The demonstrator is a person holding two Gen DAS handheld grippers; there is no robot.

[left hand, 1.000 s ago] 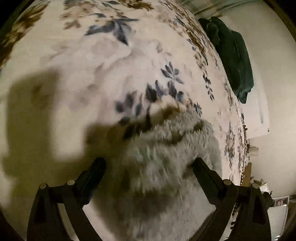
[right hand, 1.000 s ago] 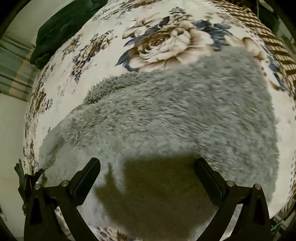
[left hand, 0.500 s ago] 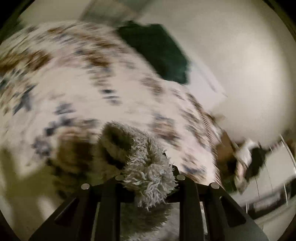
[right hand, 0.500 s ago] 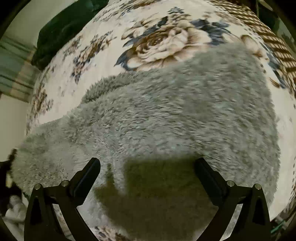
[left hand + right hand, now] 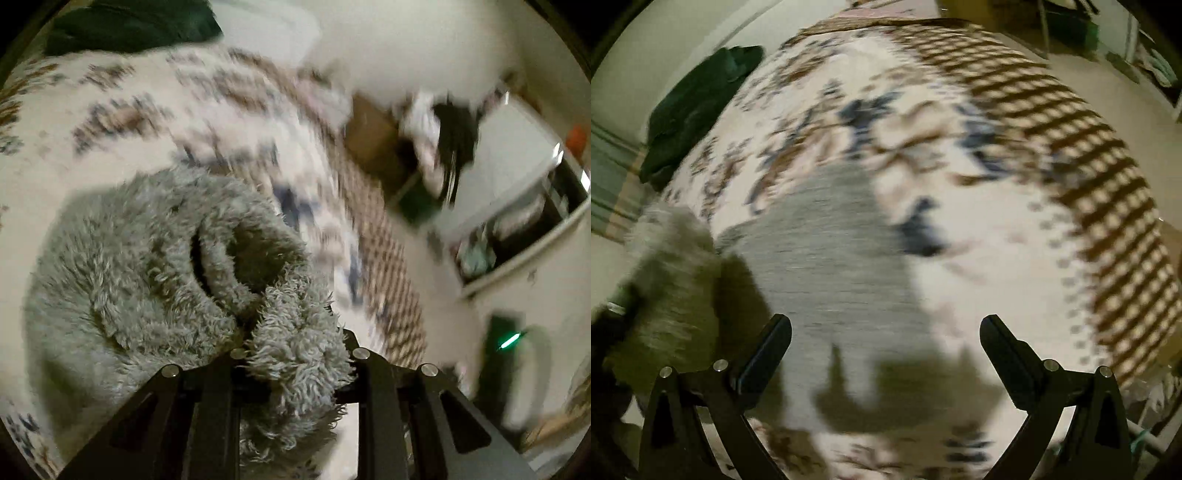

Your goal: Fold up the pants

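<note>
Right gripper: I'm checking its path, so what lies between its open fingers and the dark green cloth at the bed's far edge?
In the right wrist view, the grey fluffy pants lie nearest the right gripper, then bare floral bedspread up to the green cloth.

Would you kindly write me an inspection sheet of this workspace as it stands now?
Surface: bed with floral cover, checked border at its edge.
Job's things: fluffy grey pants, one end bunched and lifted, the rest lying on the cover.
Clutter: dark green garment at the bed's far side.
Grippers: left gripper shut on the pants; right gripper open, holding nothing, above the pants.
Cables: nothing seen.
Surroundings: pale wall, blurred furniture beyond the bed.
</note>
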